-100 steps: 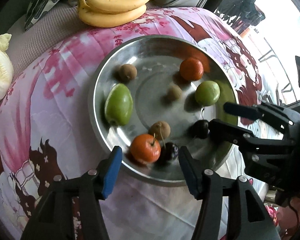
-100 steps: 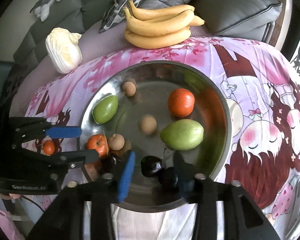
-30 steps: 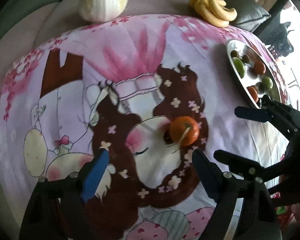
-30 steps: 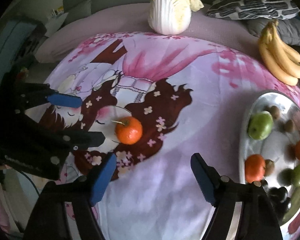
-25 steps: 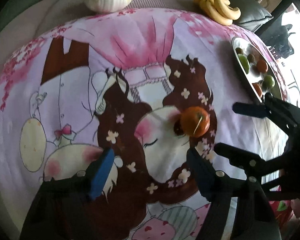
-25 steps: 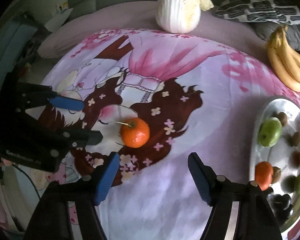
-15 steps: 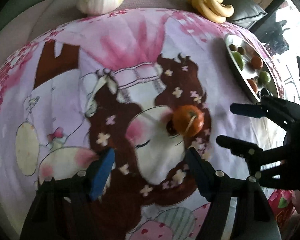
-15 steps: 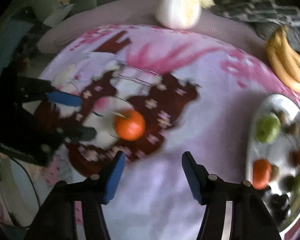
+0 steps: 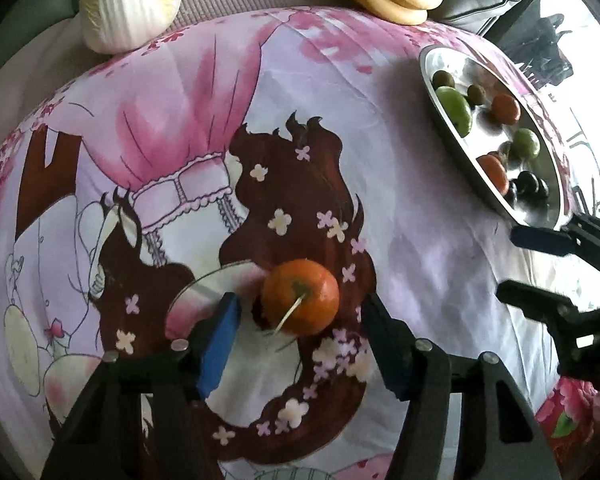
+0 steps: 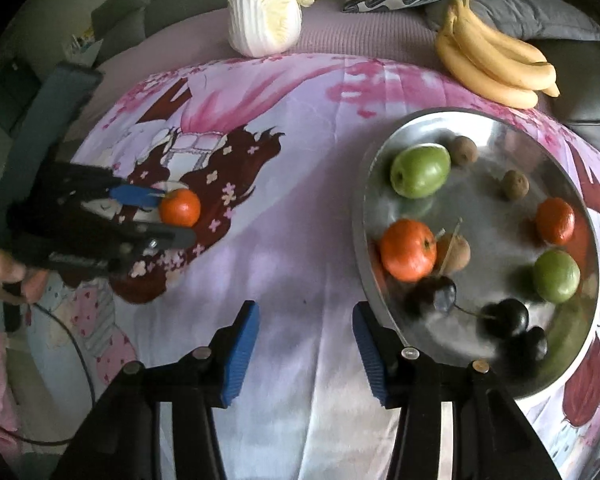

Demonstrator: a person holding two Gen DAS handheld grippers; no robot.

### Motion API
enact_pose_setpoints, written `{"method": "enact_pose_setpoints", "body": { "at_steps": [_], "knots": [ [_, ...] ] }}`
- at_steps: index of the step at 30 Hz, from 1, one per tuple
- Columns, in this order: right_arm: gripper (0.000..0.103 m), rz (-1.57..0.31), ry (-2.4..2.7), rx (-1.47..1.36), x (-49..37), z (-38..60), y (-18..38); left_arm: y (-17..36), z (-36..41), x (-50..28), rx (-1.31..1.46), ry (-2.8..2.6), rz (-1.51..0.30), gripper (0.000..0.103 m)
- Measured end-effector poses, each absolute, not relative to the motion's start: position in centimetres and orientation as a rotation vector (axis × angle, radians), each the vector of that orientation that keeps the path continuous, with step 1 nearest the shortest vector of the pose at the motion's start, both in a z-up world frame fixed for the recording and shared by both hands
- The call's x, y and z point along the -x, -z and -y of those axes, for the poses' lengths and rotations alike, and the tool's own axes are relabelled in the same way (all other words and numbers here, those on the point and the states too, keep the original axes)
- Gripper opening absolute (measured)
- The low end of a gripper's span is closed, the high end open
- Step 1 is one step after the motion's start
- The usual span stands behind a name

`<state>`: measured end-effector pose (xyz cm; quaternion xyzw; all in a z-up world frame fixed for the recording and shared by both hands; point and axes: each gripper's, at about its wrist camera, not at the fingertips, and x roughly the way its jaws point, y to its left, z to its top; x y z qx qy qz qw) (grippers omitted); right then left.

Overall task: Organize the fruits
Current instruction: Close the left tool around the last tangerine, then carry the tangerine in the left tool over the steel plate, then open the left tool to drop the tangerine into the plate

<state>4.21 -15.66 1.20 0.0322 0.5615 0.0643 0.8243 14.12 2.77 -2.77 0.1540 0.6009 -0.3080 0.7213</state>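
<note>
A round, glossy orange [image 9: 300, 297] with a thin stalk lies on the printed cloth [image 9: 420, 240], between the closing left gripper [image 9: 300, 312]'s blue pads, not yet pinched. The right gripper [image 10: 304, 340], also narrowing, holds nothing, just left of the shiny steel tray [image 10: 496, 128].

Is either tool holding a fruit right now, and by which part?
Neither. The left tool brackets the tangerine without pressing it, jaws closing; the right tool is empty.
</note>
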Motion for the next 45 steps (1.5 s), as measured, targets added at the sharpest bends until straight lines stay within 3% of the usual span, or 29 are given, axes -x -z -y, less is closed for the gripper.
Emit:
{"method": "enact_pose_setpoints", "body": {
  "at_steps": [8, 16, 24, 30, 41, 45],
  "knots": [
    [0.051, -1.180, -0.138, -0.095, -3.4, 16.2, -1.8, 3.5, 0.0, -15.3, -0.372, 0.610, -1.321, 0.039],
    [0.051, -1.146, -0.144, -0.141, -2.0, 17.8, -3.4, 1.1, 1.3, -14.3, -0.363, 0.629, -1.300, 0.039],
    [0.052, -1.114, -0.067, -0.193, -0.2, 22.8, -4.7, -2.7, 8.8, -12.6, -0.367, 0.749, -1.251, 0.039],
    [0.052, -1.112, 0.004, -0.243, 0.1, 26.6, -4.5, -2.2, 15.4, -10.5, -0.394, 0.854, -1.250, 0.039],
    [0.052, -1.123, 0.051, -0.290, 1.2, 30.2, -3.7, -0.6, 18.9, -8.4, -0.382, 0.871, -1.282, 0.039],
    [0.052, -1.115, 0.053, -0.294, 1.4, 30.2, -4.0, -0.8, 17.8, -7.6, -0.354, 0.852, -1.286, 0.047]
  ]
}}
